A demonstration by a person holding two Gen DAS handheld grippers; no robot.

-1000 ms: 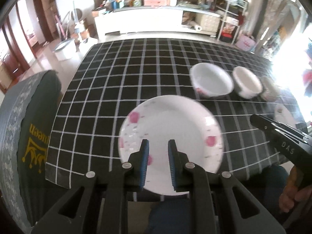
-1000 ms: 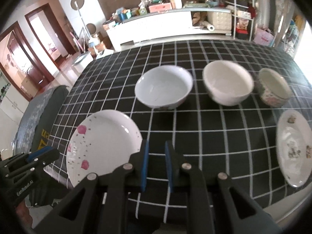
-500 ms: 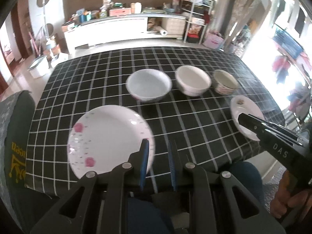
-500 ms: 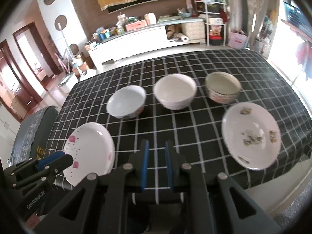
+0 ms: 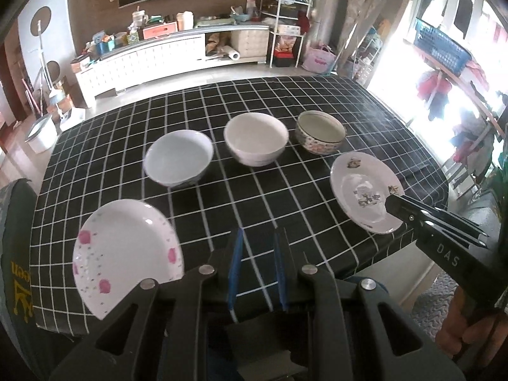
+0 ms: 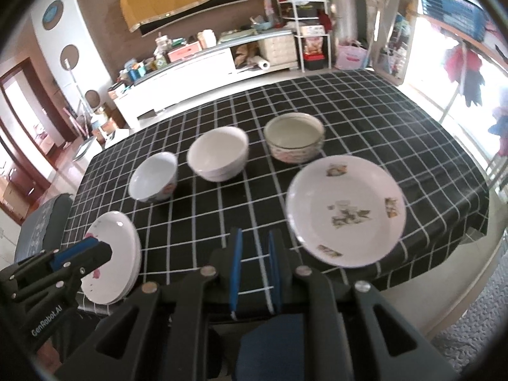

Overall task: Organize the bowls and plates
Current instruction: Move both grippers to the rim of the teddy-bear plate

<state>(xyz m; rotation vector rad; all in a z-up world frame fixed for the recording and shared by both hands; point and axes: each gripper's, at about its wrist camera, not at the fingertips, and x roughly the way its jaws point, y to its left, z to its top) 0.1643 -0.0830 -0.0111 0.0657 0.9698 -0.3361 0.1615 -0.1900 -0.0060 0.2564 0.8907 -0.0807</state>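
While both grippers hang above the near edge of the checked tablecloth, each holds nothing, its jaws nearly closed with a narrow gap. Left gripper: pink-spotted plate lies to its left. Right gripper: flowered plate lies to its right. Three bowls stand in a row beyond.

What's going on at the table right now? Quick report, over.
Both grippers, left and right, nearly shut, holding nothing. Three bowls in a row, two plates nearer, untouched. Nothing in the way.
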